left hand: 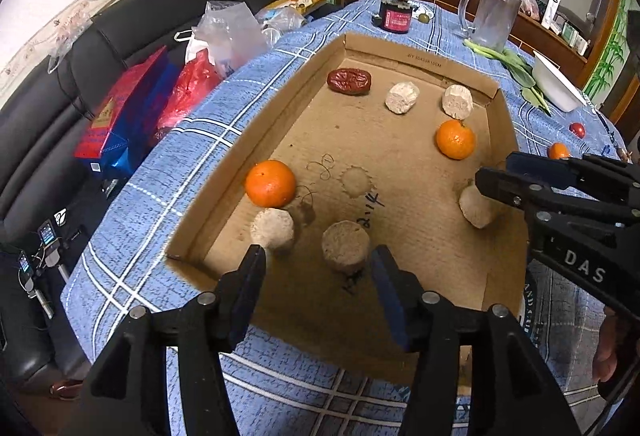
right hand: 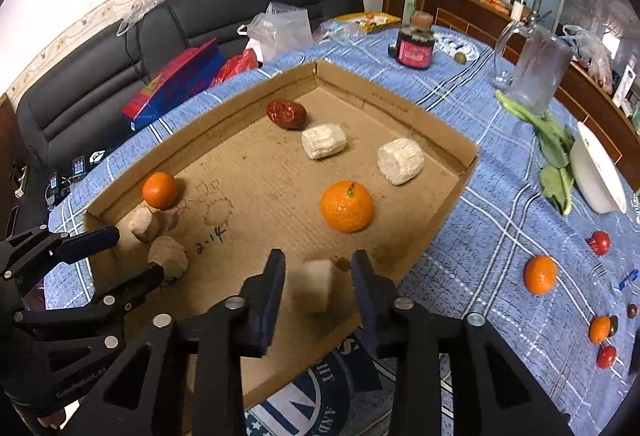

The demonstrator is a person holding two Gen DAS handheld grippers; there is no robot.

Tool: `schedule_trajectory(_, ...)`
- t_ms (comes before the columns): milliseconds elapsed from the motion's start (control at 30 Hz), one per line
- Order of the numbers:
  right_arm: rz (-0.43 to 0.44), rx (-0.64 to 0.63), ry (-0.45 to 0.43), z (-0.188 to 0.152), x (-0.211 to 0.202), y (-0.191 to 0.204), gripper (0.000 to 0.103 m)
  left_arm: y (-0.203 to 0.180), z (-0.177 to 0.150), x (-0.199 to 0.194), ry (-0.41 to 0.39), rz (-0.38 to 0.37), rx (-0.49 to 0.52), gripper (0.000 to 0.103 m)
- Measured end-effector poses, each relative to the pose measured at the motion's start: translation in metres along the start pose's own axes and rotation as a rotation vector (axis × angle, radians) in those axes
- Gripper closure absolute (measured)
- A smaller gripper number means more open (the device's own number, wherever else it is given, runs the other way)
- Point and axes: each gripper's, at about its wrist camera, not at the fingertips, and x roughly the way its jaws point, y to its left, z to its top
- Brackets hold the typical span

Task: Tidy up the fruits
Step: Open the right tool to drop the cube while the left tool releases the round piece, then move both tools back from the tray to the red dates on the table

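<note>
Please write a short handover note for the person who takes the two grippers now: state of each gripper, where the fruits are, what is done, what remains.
Left gripper: open, empty, a pale chunk just ahead between its fingers.
Right gripper: open, a blurred pale chunk between its fingers, not clamped.
In the cardboard tray: two oranges, one red date, several pale chunks.
Left on the tablecloth, right of the tray: two oranges and small red fruits; these probably go in next.
</note>
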Motion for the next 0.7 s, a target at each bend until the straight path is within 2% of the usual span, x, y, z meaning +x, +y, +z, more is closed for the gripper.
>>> schedule_trajectory(233,-0.011,0.02,-0.024,-0.01,-0.024,-0.001,0.063,0.0,-0.001,-0.019,-0.043,0.007,0.002,0.046)
schedule_trajectory(367,-0.022,0.046,-0.031,-0.022,-0.039,-0.006,0.063,-0.004,-0.003,-0.03,-0.078,0.014,0.007,0.041)
schedule_trajectory(533,-0.062,0.068,-0.045,-0.042,-0.062,-0.014,0.063,-0.017,-0.006,-0.04,-0.106,0.009,0.029,0.04)
schedule_trajectory(567,-0.071,0.075,-0.048,-0.047,-0.066,-0.016,0.062,-0.021,-0.007,-0.041,-0.109,0.005,0.036,0.04)
schedule_trajectory(667,-0.11,0.103,-0.059,-0.062,-0.08,-0.025,0.046,-0.038,-0.008,-0.044,-0.115,-0.016,0.067,0.039)
schedule_trajectory(700,-0.125,0.112,-0.066,-0.067,-0.084,-0.029,0.044,-0.044,-0.009,-0.045,-0.116,-0.024,0.078,0.039)
